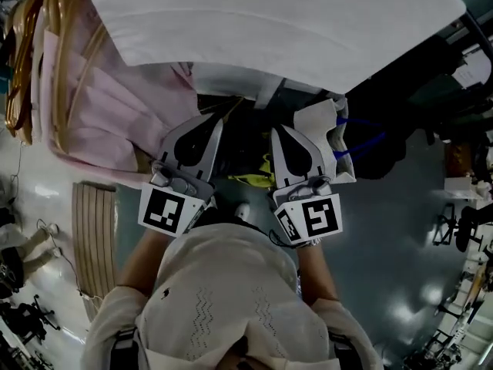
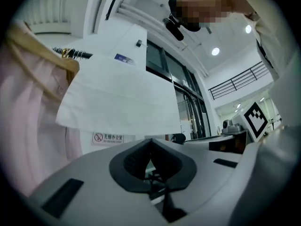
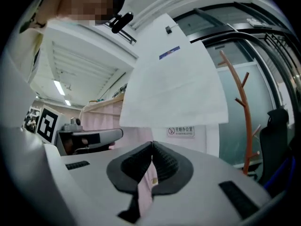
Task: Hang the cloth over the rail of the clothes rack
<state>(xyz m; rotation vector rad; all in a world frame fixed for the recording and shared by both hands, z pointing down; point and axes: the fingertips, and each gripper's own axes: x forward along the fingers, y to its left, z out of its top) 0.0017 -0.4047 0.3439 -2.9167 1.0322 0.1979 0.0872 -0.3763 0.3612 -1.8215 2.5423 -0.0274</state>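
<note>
The white cloth [image 1: 269, 29] hangs spread wide across the top of the head view; the rail beneath it is hidden. It also shows up and ahead in the left gripper view [image 2: 117, 98] and the right gripper view [image 3: 174, 88]. Both grippers are low, close to the person's body and well below the cloth, touching nothing. My left gripper [image 1: 216, 122] has its dark pads meeting at the tips [image 2: 150, 140], with nothing between them. My right gripper [image 1: 276, 129] is likewise shut and empty [image 3: 152, 143].
Pink garments [image 1: 115, 106] on wooden hangers [image 1: 62, 21] hang left of the cloth. A white bag with a blue strap [image 1: 331, 137] sits beside the right gripper. A slatted wooden piece [image 1: 92, 237] lies on the floor at left. A brown coat stand [image 3: 244, 107] and a dark chair [image 3: 277, 135] stand to the right.
</note>
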